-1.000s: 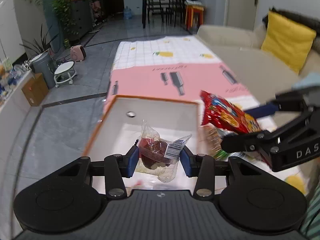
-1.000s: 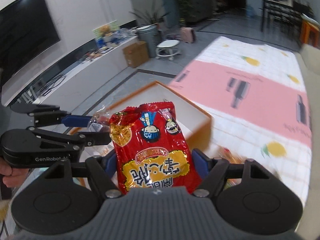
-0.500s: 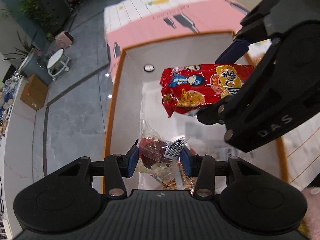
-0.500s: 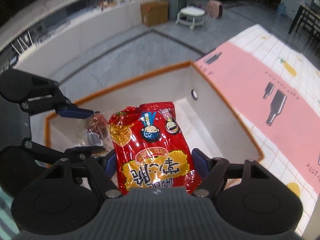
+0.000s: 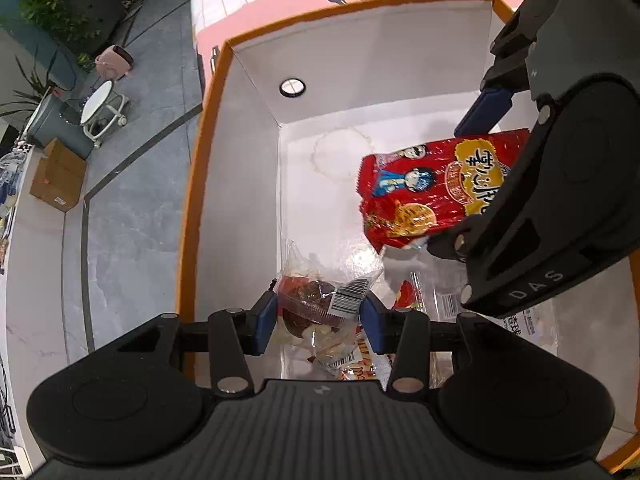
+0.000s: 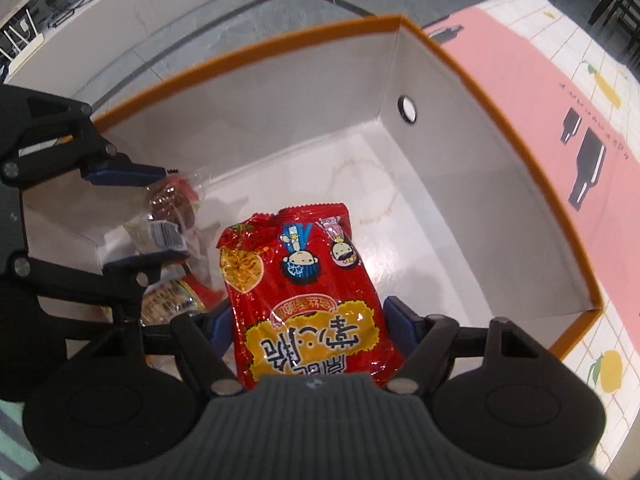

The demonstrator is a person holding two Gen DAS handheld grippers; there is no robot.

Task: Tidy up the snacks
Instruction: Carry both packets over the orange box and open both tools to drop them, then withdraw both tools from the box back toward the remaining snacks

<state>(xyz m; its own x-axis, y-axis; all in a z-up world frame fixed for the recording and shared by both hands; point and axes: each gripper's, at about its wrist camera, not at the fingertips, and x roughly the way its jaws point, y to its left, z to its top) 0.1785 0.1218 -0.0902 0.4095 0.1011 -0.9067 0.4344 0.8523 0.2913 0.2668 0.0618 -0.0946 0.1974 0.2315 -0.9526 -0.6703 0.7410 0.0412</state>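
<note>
Two grippers angled down into box (image 5: 240,184), left gripper (image 5: 319,320) fingers pinching clear pastry packet (image 5: 320,304), right gripper (image 6: 308,324) clamping red snack bag (image 6: 308,292).

Orange-rimmed box (image 5: 208,128) on patterned tablecloth (image 6: 560,92)

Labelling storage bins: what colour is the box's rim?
Orange, around the white-walled box; clearest in the right wrist view.

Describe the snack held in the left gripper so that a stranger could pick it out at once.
Find the big white box with the orange rim on the pink and white tablecloth. Over its near end, the left gripper pinches a clear packet with a dark brown cake inside and a white barcode label. The only other held snack is the right gripper's much larger red cartoon packet.
</note>
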